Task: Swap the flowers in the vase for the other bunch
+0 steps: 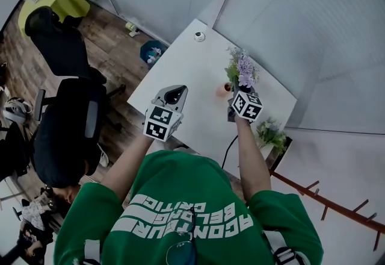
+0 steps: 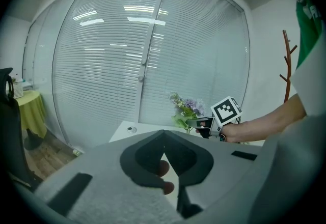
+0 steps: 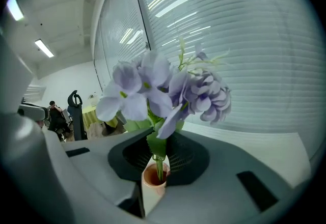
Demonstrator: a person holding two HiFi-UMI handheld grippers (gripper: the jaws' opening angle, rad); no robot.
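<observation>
The right tongs (image 3: 156,147) pinched the purple flowers (image 3: 168,90) by the stem, just above the mouth of the vase (image 3: 152,187) on the worktop (image 1: 192,77). The stem stood upright, so the pull was probably straight up. The left tongs (image 2: 164,139), pressed together and empty, hung well apart to the left.

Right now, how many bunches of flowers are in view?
2. A purple bunch stands in the vase at the right gripper; a greenish bunch sits by the table's right edge. More may be hidden.
</observation>
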